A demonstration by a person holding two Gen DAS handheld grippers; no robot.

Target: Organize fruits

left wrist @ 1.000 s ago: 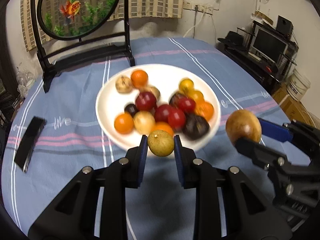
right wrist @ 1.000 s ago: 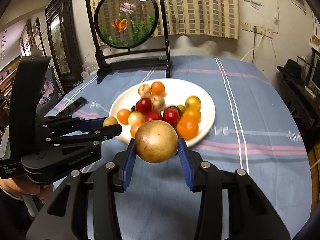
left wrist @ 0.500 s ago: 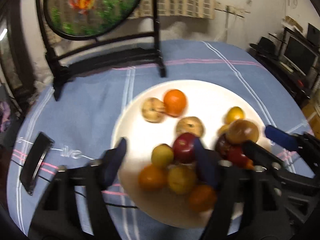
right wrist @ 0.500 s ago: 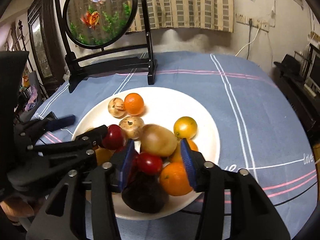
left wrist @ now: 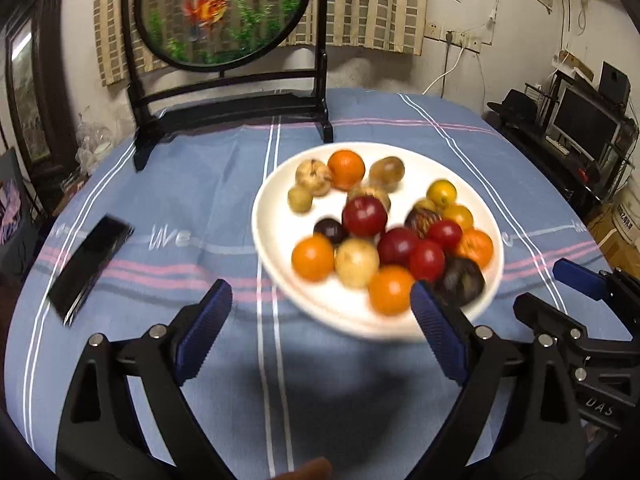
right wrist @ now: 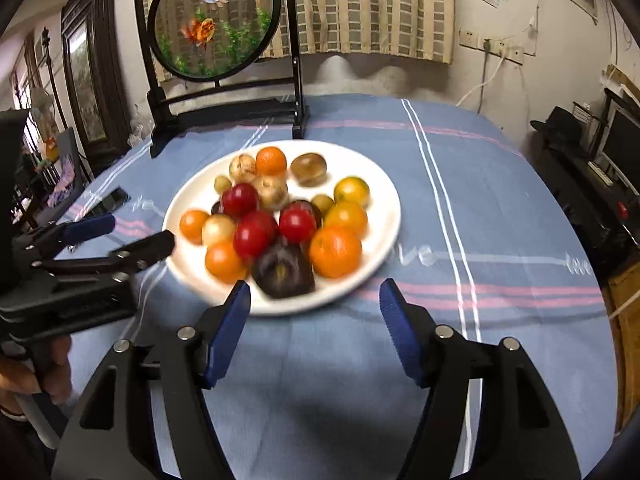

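A white plate [left wrist: 276, 216] [right wrist: 384, 208] sits mid-table and holds several fruits: oranges, red ones, dark purple ones, pale tan ones. A small yellow-green fruit [left wrist: 300, 199] [right wrist: 222, 184] lies at the plate's far left. A brown round fruit [left wrist: 386, 169] [right wrist: 308, 169] lies at the far side. My left gripper [left wrist: 320, 332] is open and empty, just short of the plate's near rim. My right gripper [right wrist: 316, 320] is open and empty, also just short of the near rim. Each gripper shows in the other's view, the right [left wrist: 568, 296] and the left [right wrist: 120, 236].
The table has a blue striped cloth [left wrist: 192, 184]. A round goldfish screen on a black stand [left wrist: 224, 12] [right wrist: 216, 20] stands at the back. A black phone [left wrist: 90, 260] [right wrist: 110, 200] lies left of the plate. Shelves with a monitor [left wrist: 580, 124] stand at the right.
Both grippers opened and let go: the yellow-green fruit and the brown fruit now lie on the plate. Both grippers have drawn back from over the plate to its near rim.
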